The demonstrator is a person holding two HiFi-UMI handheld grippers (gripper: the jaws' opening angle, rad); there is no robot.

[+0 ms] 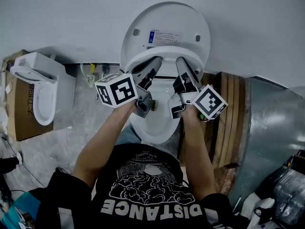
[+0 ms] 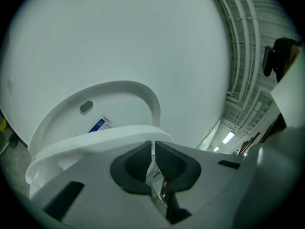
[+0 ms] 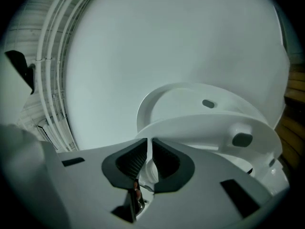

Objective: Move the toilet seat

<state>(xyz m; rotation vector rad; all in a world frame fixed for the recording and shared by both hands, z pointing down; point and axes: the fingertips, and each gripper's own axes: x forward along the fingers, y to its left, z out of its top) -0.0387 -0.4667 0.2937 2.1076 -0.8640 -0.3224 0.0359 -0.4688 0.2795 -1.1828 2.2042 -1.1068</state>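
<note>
Nearest you are your two forearms [image 1: 107,137], reaching toward 12 o'clock, each hand behind one marker cube [image 1: 116,89], two cubes in all. Past the cubes the two claws run side by side over the one open toilet bowl [image 1: 152,128].

The left claw [image 1: 156,61] is pinching the toilet seat [image 1: 137,61]. In the left gripper view its dark pads [image 2: 136,163] stand almost together, with only a thin white edge of the seat between them. The right claw [image 1: 182,62] does the same at 1 o'clock. In the right gripper view its two pads [image 3: 167,162] clamp a white sliver of the same rim.

The seat is lifted off the bowl and tilted. It lies across both gripper views as a broad white band, just in front of the lid [image 1: 167,18]. The lid stands upright against the pale wall [image 1: 57,18] at 12 o'clock and carries one printed label [image 1: 164,36] and two grey bumpers [image 1: 136,32].

At 9 o'clock a second toilet [image 1: 40,87] sits by a cardboard box [image 1: 24,116]. At 3 o'clock several wooden planks [image 1: 228,109] lean on edge, with a grey metal sheet [image 1: 267,132] beyond them.
</note>
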